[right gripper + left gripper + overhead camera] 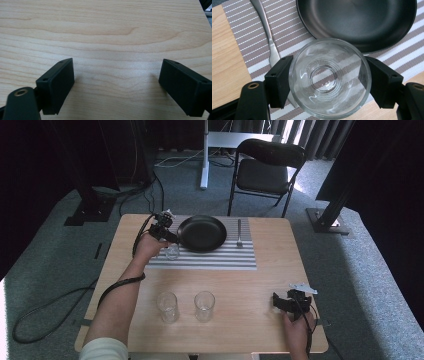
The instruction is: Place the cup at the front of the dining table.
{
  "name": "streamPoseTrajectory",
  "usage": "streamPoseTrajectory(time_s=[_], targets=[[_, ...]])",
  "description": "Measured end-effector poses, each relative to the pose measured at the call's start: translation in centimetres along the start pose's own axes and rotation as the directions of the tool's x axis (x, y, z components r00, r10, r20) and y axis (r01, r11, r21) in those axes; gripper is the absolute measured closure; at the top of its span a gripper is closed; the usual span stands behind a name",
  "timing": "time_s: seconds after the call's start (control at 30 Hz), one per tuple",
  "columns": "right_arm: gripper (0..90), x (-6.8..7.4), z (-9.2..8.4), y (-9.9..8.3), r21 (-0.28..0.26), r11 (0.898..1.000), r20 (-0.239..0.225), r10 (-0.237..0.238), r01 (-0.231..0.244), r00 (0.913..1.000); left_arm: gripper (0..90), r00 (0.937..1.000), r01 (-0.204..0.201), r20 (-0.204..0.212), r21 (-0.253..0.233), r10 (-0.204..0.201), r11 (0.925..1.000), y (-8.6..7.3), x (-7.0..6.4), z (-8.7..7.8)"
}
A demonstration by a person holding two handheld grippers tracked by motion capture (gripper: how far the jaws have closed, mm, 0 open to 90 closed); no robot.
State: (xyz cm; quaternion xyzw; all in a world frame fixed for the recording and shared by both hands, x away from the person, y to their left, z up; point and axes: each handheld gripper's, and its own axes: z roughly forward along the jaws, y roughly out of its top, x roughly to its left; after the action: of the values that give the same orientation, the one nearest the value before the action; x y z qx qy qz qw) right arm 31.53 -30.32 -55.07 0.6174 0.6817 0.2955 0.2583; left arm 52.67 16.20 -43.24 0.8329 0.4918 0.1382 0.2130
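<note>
Overhead, a light wooden table (260,285) filled the centre of the high view, with a person's two forearms entering from the bottom edge. A striped placemat (235,257) lay across the upper middle of the table. On it sat a black frying pan (202,233), and to the right of the pan lay a piece of metal cutlery (239,232), pointing up the frame.

At the left edge of the placemat, the left gripper (165,232) was held over a clear drinking glass (172,251), just left of the pan. In the left gripper view, that glass (329,78) was seen from above, filling the lower middle of the frame, with one black jaw pressed to each side of its wall; the gripper was closed around the glass. The pan (359,21) took up the upper right of that view, and the cutlery (268,35) ran down from the upper left and passed under the glass.

Two more empty clear glasses stood side by side in the lower middle of the table, one to the left (167,306) and one to the right (204,305), apart from each other.

At the lower right of the high view, the right gripper (286,301) rested near the table's corner. In the right gripper view its jaws were spread wide apart over bare wood (105,35), holding nothing.
</note>
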Motion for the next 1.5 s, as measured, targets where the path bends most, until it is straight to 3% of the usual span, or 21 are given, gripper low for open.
streamPoseTrajectory(time_s=[0.1,0.17,0.23,0.3,0.37,0.97,1.17,1.5], targets=[[12.5,0.0,0.0,0.0,0.0,1.0,-0.001,0.0,0.0,1.0,27.3,1.0,-0.008,0.004,-0.043,0.008,0.9991,-0.4,0.0,0.1],[12.4,0.0,0.0,0.0,0.0,1.0,-0.001,0.0,0.0,1.0,24.5,0.9995,0.023,0.023,-0.071,-0.021,0.9972,-0.6,0.1,-0.1],[12.4,0.0,0.0,0.0,0.0,1.0,-0.003,-0.002,0.002,1.0,24.5,1.0,0.002,-0.008,-0.06,-0.002,0.9982,-0.9,0.0,-0.1],[12.4,0.0,0.0,0.0,0.0,1.0,-0.003,-0.002,0.002,1.0,24.5,1.0,0.004,0.001,-0.045,-0.004,0.999,-1.2,-0.1,-0.1],[12.5,0.0,0.0,0.0,0.0,1.0,-0.003,-0.002,0.002,1.0,24.5,0.9998,-0.011,-0.019,-0.057,0.01,0.9983,-1.6,-0.2,-0.2],[12.4,0.0,0.0,0.0,0.0,1.0,-0.003,-0.002,0.002,1.0,24.5,0.9997,0.025,0.002,-0.083,-0.025,0.9963,-4.0,-0.1,-1.6],[12.4,0.0,0.0,0.0,0.0,1.0,-0.003,-0.002,0.002,1.0,24.5,0.9991,0.038,-0.015,-0.1,-0.04,0.9942,-5.0,-0.1,-2.0],[12.4,0.0,0.0,0.0,0.0,1.0,-0.003,-0.002,0.002,1.0,24.6,0.9984,0.055,-0.008,-0.121,-0.057,0.991,-6.9,0.1,-2.6]])
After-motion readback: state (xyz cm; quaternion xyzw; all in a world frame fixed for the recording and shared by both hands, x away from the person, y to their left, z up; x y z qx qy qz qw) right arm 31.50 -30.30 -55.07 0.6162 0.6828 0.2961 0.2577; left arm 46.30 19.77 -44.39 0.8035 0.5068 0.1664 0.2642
